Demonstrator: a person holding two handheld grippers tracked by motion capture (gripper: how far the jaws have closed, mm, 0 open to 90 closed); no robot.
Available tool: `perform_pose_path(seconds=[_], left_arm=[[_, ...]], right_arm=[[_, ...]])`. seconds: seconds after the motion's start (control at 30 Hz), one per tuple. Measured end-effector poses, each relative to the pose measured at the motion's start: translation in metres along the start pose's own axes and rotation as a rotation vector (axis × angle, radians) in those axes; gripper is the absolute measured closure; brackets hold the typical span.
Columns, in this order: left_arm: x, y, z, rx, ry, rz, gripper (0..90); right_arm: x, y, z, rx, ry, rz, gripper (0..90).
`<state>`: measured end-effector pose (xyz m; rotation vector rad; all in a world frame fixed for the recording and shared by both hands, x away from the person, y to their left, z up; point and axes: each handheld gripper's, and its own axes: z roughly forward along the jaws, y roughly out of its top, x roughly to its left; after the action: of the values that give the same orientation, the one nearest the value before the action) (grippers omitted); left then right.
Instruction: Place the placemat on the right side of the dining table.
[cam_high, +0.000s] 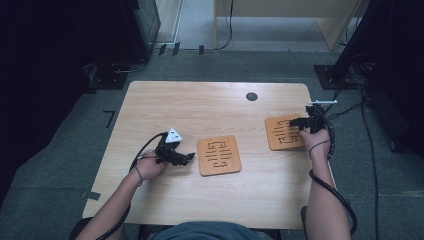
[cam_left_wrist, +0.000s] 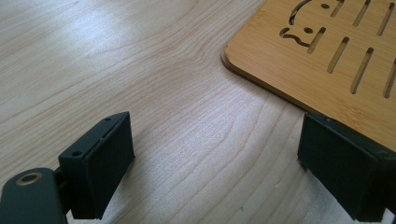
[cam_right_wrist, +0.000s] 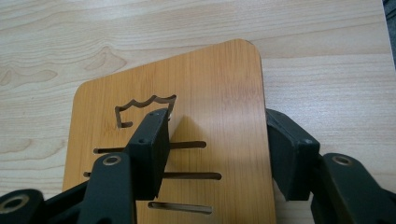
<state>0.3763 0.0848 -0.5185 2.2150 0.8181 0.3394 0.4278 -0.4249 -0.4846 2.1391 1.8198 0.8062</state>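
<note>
Pale wood-grain table (cam_left_wrist: 154, 88), smooth with a soft sheen. Two slotted boards of warmer, honey-toned wood, near board (cam_left_wrist: 327, 56) and far board (cam_right_wrist: 215, 93), fine straight grain, satin finish. Gripper pads (cam_right_wrist: 150, 154) matt black plastic.

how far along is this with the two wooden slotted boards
Early on. Nothing looks done: both square bamboo slotted boards lie flat and apart on the pale wooden table. In hand: the right gripper straddles the right board's edge, one jaw on top, one beside it, not clamped. Left: the left gripper is open, beside the middle board, untouched.
</note>
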Motion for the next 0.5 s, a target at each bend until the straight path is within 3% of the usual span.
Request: perform_pose_path(seconds=[0.5], left_arm=[[0.0000, 0.0004, 0.0006, -0.001, 0.000, 0.002, 9.7]], right_arm=[[-0.0011, -0.0027, 0.0082, 0.010, -0.025, -0.008, 42.6]])
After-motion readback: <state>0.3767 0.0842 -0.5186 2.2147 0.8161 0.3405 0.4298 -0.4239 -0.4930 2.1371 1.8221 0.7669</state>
